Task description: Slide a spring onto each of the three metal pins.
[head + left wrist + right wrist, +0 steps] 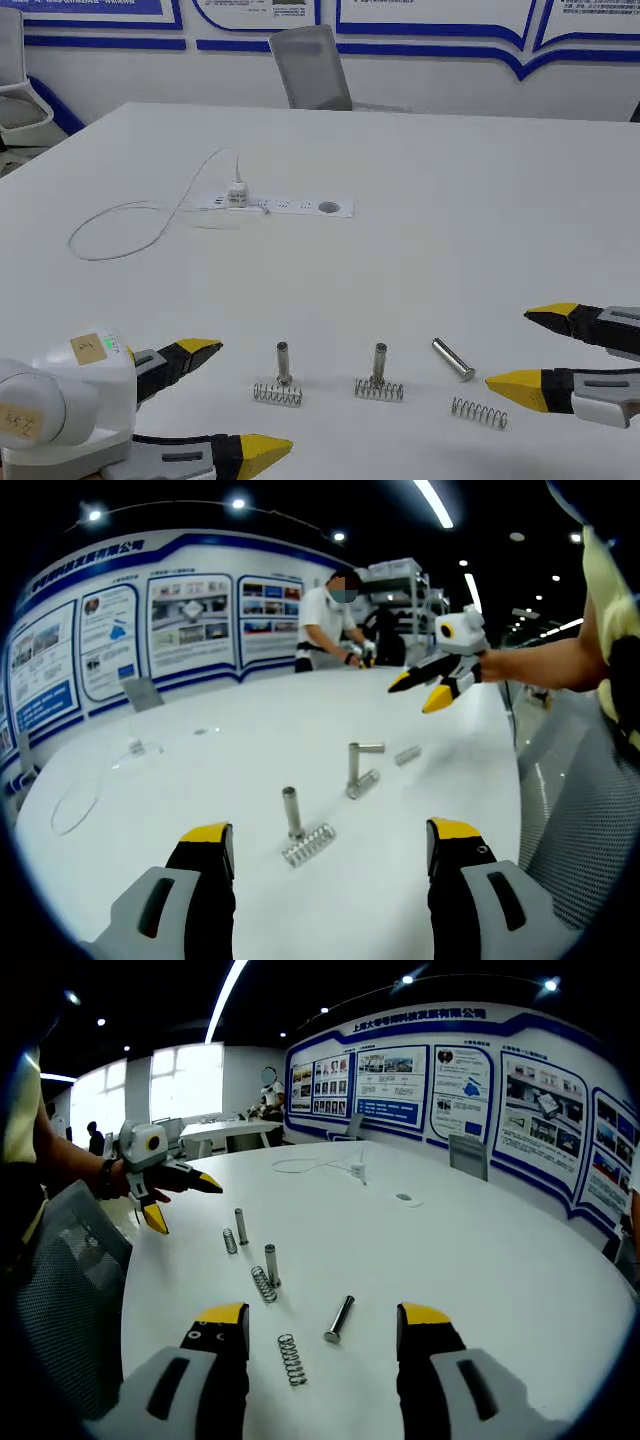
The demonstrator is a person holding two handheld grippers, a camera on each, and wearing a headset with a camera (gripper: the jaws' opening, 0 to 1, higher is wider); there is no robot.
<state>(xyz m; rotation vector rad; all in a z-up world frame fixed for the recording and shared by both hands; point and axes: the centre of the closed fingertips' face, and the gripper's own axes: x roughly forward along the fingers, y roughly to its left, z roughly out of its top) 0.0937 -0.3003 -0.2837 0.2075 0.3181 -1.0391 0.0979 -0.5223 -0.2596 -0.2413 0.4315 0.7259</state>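
- Left gripper (pixel 233 396): jaws apart, carrying nothing. Low over the worktop (pixel 480 200), left of the middle pin (pixel 379 360) and nearer the person.
- Right gripper (pixel 525 349): jaws apart, carrying nothing. Right of the middle pin.
- Middle pin: metal, standing upright, bare.
- Middle spring (pixel 379 390): on its side at the foot of the middle pin, near side.
- Left pin (pixel 282 360): upright, left of the middle pin. The left spring (pixel 277 394) lies at its foot.
- Fallen pin (pixel 453 358): on its side, just right of the middle pin.
- Right spring (pixel 479 411): loose, right of the middle pin, near the fallen pin but apart from it.
- Handling, by judgement: the springs look light, squashy and prone to rolling. Pinch gently across the coils near one end, leaving the bore open. The pins look stiff and smooth, likely slippery, and the upright ones are easily toppled. Grip the fallen pin low on its shank.
- Power strip (pixel 280 205) with cable (pixel 130 225): well beyond the middle pin, leftward.
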